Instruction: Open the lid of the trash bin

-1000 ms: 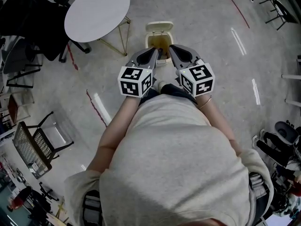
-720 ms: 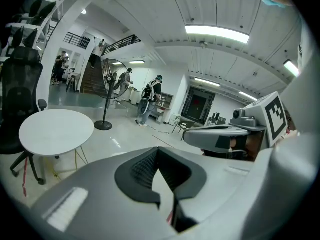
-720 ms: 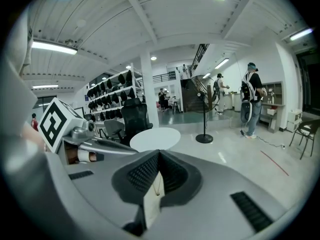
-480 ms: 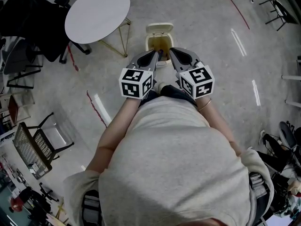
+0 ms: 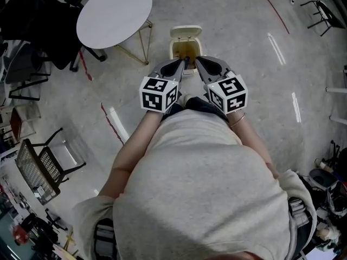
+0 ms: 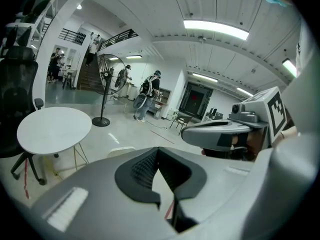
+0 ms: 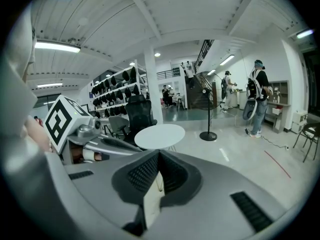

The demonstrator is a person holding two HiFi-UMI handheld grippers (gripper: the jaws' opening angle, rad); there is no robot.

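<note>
Trash bin point(image 5: 186, 51) on the floor just ahead, lid point(image 5: 186, 32) tipped up at the back, so it looks open already. Left gripper point(image 5: 184, 63) and right gripper point(image 5: 197, 62) hover over its mouth, jaws clenched (nothing held). Best now: back out straight, without nudging that lid.

Head view: camera above the person, facing steeply down onto the floor point(image 5: 244, 91). It takes in the left gripper point(image 5: 182, 64), the right gripper point(image 5: 198, 63), the trash bin point(image 5: 185, 42) just beyond them, and the round table point(image 5: 114, 12) at upper left. Left gripper view: camera set close behind its own jaws, facing almost level across the room, with the table at left and the right gripper at the right edge. Right gripper view: same mounting, with the table near centre and the left gripper at the left edge. Shared by all three: the round table.
</note>
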